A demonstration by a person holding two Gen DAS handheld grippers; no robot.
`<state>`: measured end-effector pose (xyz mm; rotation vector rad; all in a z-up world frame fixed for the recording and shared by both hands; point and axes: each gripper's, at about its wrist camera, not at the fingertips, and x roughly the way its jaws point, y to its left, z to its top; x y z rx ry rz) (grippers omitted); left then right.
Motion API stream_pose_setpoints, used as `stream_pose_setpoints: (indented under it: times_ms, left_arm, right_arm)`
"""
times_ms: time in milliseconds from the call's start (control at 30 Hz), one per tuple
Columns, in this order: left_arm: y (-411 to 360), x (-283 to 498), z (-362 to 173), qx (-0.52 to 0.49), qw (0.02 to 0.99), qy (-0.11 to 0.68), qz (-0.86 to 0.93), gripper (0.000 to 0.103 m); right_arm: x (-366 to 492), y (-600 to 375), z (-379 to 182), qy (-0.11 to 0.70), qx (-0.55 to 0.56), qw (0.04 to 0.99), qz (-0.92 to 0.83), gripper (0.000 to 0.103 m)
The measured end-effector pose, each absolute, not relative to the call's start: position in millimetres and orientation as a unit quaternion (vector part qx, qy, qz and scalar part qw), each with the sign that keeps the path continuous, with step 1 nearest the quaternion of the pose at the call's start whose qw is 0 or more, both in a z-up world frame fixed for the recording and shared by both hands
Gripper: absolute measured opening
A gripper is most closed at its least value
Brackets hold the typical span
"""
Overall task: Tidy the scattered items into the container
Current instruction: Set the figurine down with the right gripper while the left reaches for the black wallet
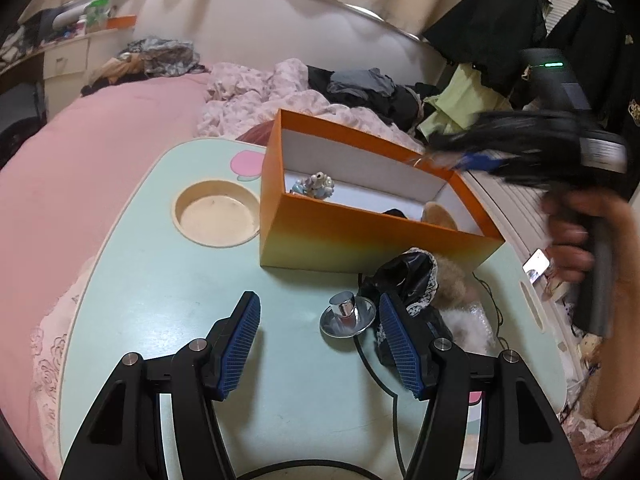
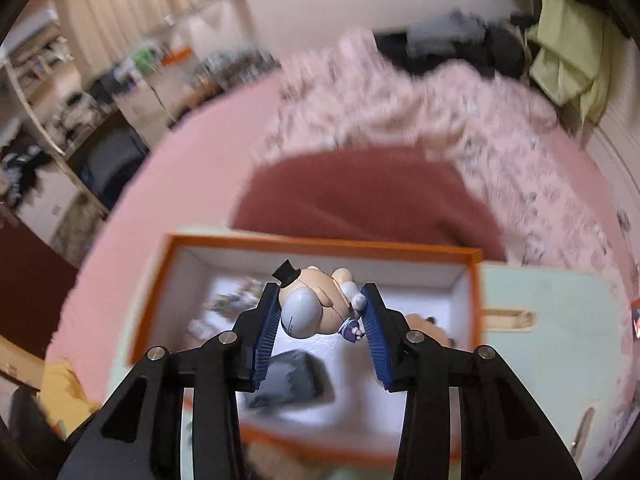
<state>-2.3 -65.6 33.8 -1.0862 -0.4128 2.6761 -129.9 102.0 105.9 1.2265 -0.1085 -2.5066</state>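
A: R gripper [image 2: 320, 312] — pads on both sides of a small toy figure [image 2: 310, 306]: black top hat, rounded grey-white head, peach body. L pad on the head, R pad against a little white limb. Clamped on it, as far as I can see. Held above the open orange box [image 1: 360, 236], inside the rim line, toward the box's far wall.

B: Handling?

A: Looks like hard plastic/vinyl. Light, stiff, glossy, so prob. slippery on the domed head. Thin bits (hat, limbs) are the weak points. Better hold = across the body, not the limb. Current bite is near the pad tips, marginal imo. Drop low into the box, don't release high.

B: L gripper?

A: L gripper [image 1: 318, 334] stands apart, nothing pressed betw. pads, hovering over the mint table [image 1: 132, 280] in front of the box's near wall. Chrome knobbed disc [image 1: 347, 315] lies betw. the fingers on the table, untouched.

B: That one?

A: Metal by the shine: rigid, heavier for its size, slick. Take it by the upright knob; flat rim sits too low to pinch.

B: Rest?

A: Black lace-trimmed pouch [image 1: 408, 280], just R of the disc, near the box's front R corner. Soft, floppy; pinch a fold. Tan fluffy thing [image 1: 452, 284] beside it, can't ID. Already in the box: pastel figurine [image 1: 316, 186] at the L end, dark item + tan puff at the R end.
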Motion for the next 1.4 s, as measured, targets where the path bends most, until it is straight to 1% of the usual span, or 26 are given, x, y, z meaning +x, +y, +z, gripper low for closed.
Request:
stream_pose_setpoints:
  times_ms: [100, 200, 433, 567, 667, 767, 967, 1067, 1167, 1267, 1400]
  left_arm:
    - [-64, -2, 36, -0.368, 0.112, -0.139, 0.913, 0.061]
    - [-63, -2, 38, -0.369, 0.114, -0.139, 0.912, 0.061]
    - [-51, -6, 55, -0.374, 0.118, -0.117, 0.913, 0.062]
    - [-43, -20, 82, -0.381, 0.129, -0.108, 0.909, 0.062]
    - [-30, -45, 99, -0.421, 0.158, -0.112, 0.886, 0.061]
    - [-9, -76, 106, -0.46, 0.162, -0.095, 0.868, 0.062]
    - [34, -130, 87, -0.524, 0.123, -0.04, 0.842, 0.062]
    - [41, -143, 72, -0.545, 0.099, -0.023, 0.832, 0.062]
    - [40, -153, 63, -0.569, 0.085, -0.032, 0.817, 0.061]
    - [35, -159, 53, -0.602, 0.08, -0.056, 0.793, 0.061]
    - [39, -160, 47, -0.621, 0.079, -0.049, 0.778, 0.062]
  right_arm:
    - [-98, 118, 138, -0.035, 0.393, 0.187, -0.9, 0.042]
    - [-72, 131, 142, -0.027, 0.384, 0.2, -0.901, 0.042]
    - [-39, 155, 81, -0.048, 0.418, 0.199, -0.885, 0.042]
    - [-34, 169, 47, -0.07, 0.443, 0.183, -0.875, 0.042]
    - [-32, 176, 32, -0.083, 0.453, 0.175, -0.87, 0.042]
    - [-30, 176, 24, -0.082, 0.454, 0.174, -0.87, 0.043]
    - [-25, 170, 15, -0.086, 0.45, 0.176, -0.871, 0.043]
    - [-15, 169, 19, -0.079, 0.433, 0.181, -0.88, 0.043]
    - [-9, 173, 29, -0.068, 0.417, 0.174, -0.889, 0.043]
    - [-6, 181, 35, -0.084, 0.408, 0.174, -0.892, 0.043]
    - [-8, 187, 38, -0.106, 0.404, 0.185, -0.89, 0.043]
